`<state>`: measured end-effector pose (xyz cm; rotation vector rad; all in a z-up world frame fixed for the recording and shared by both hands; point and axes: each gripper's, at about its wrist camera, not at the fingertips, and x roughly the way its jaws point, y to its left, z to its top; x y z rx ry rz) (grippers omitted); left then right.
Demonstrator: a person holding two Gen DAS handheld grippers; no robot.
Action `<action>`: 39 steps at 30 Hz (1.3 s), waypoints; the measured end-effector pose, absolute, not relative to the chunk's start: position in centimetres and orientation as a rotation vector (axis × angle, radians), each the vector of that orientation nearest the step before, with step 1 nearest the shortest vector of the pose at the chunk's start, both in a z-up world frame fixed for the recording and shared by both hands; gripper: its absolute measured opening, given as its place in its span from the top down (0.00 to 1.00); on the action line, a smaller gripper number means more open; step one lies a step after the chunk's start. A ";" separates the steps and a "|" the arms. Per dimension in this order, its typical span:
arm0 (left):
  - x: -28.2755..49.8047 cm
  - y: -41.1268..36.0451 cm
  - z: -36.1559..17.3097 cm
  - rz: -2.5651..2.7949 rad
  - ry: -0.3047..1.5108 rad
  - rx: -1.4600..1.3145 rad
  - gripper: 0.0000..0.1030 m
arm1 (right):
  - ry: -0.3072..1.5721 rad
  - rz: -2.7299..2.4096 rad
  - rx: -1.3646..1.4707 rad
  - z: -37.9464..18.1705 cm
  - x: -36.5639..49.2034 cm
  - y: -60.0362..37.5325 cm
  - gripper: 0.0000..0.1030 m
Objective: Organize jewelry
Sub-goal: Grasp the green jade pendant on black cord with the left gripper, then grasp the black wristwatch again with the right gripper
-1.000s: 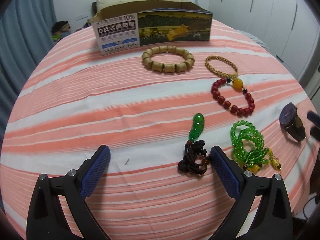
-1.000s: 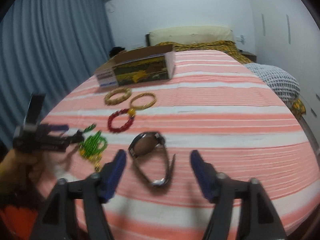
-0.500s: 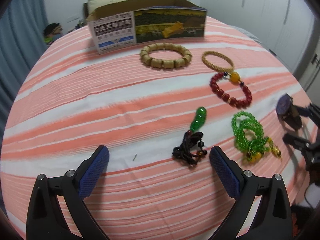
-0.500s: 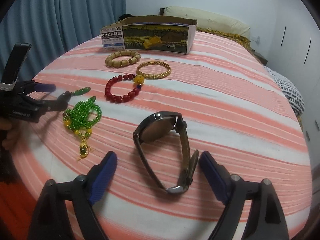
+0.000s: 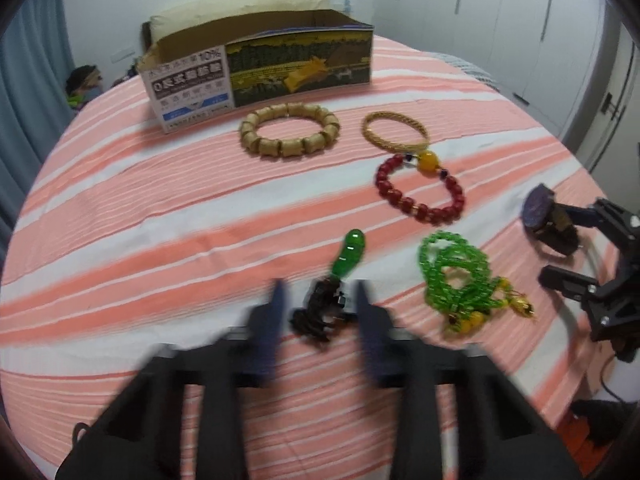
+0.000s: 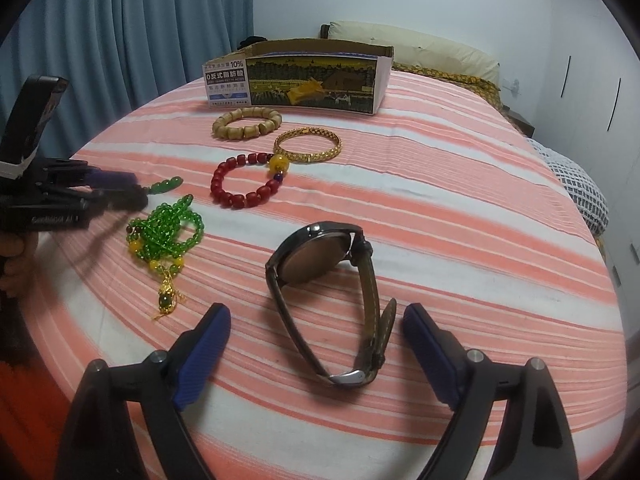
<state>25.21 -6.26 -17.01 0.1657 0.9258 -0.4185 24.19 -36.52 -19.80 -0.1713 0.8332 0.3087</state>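
Left gripper point(image 5: 320, 304) low over striped bedspread point(image 5: 160, 208), blurred, blue fingers point(image 5: 276, 320) partly closed either side of dark cord knot of green pendant point(image 5: 350, 246); contact with cord can't be told through blur. Right gripper point(image 6: 316, 356) spread wide, holding nothing, fingers straddling buckle end of wristwatch point(image 6: 320, 256), not touching it; watch lies on its side, face tilted up. Green bead necklace point(image 5: 456, 276) bunched between pendant and watch, gold charm at near end. Further back, red bead bracelet point(image 5: 420, 188) with yellow bead touching gold bangle point(image 5: 394, 136). Wooden bead bracelet point(image 5: 290, 132) just left of bangle. Open cardboard box point(image 5: 260, 68) behind them, near far edge; pillow point(image 5: 240, 12) beyond
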 end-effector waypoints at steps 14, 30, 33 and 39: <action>23.8 -2.6 -17.3 -0.338 0.917 0.025 0.86 | 0.826 0.345 -0.130 -19.5 24.1 -37.2 0.17; 23.3 -0.7 -16.6 -0.336 0.882 -0.087 0.87 | 0.794 0.277 -0.021 -17.9 25.4 -37.7 0.56; 23.3 -0.1 -15.6 -0.343 0.861 -0.121 0.87 | 0.781 0.283 -0.028 -17.1 25.4 -37.4 0.56; 23.4 1.0 -12.8 -0.352 0.812 -0.154 0.87 | 0.782 0.306 -0.029 -16.3 25.9 -36.5 0.56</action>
